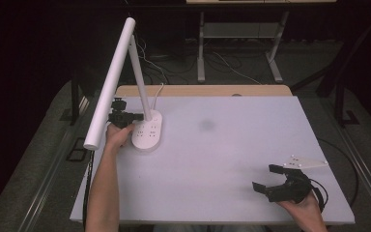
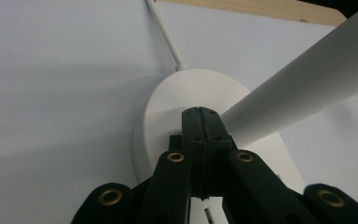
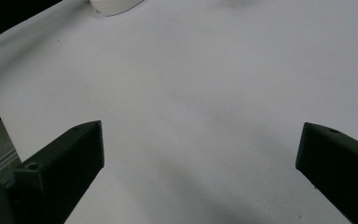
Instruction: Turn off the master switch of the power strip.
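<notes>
Starting at the left of the table (image 1: 212, 159): your left gripper (image 1: 136, 116) sits just left of the desk lamp (image 1: 147, 130), its jaws pressed flat together with nothing between them. In the left gripper view the closed tips (image 2: 199, 116) lie over the lamp's oval white base (image 2: 168, 116), right beside the foot of the slanted stem (image 2: 307, 88); whether they touch the base you cannot tell. The lamp stands near the table's far-left corner. Its long white light bar (image 1: 110, 82) leans out over the left edge, above your left hand (image 1: 118, 136), and crowds the space over that gripper. A thin white cord (image 2: 165, 37) runs from the back of the base toward the wooden strip (image 1: 203, 90) at the far edge. Right of the lamp the white surface is bare apart from a faint grey smudge (image 1: 206, 125). Well right of the lamp, near the front-right corner, your right gripper (image 1: 265, 178) rests with its jaws spread wide, holding nothing.
</notes>
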Demonstrator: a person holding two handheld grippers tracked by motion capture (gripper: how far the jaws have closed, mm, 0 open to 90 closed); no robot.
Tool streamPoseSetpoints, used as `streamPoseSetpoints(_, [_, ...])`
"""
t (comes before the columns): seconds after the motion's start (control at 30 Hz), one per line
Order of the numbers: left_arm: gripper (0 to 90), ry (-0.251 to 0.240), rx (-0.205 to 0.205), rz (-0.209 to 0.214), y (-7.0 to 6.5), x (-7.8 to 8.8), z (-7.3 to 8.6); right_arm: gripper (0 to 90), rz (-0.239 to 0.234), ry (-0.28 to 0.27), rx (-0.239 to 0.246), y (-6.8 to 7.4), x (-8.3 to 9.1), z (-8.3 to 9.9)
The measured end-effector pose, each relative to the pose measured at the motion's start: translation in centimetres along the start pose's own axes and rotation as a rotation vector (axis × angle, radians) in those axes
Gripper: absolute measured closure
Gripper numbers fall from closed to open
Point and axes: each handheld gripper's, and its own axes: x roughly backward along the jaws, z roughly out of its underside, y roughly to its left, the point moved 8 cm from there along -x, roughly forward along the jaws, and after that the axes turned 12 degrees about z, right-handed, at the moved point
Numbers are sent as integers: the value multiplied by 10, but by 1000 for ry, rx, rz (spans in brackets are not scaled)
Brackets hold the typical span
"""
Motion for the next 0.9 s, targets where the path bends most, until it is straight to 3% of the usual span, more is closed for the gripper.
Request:
streamPoseSetpoints(0.2, [900, -7, 14, 9, 2, 3, 1, 2, -3, -1, 5, 1, 0, 0])
streamPoseSetpoints(0.23, [900, -11, 12, -1, 4, 4, 1, 2, -2, -2, 3, 1, 0, 0])
streamPoseSetpoints(0.3, [900, -23, -10, -81, 9, 9, -1, 3, -1, -2, 5, 1, 0, 0])
streamPoseSetpoints(0.43, [900, -15, -2, -80, 8, 8, -1, 2, -4, -1, 6, 1, 0, 0])
streamPoseSetpoints(0.47, [900, -8, -16, -84, 8, 8, -1, 2, -5, 1, 7, 1, 0, 0])
streamPoseSetpoints(0.6, [900, 11, -14, -42, 6, 10, 1, 2, 1, 3, -4, -2, -2, 0])
streamPoseSetpoints(0.77, [900, -52, -26, 6, -5, 15, -10, 2, 2, 8, 4, 0, -4, 1])
streamPoseSetpoints(0.9, [900, -3, -47, -20, -5, 11, -8, 2, -1, 5, 9, 1, -3, 0])
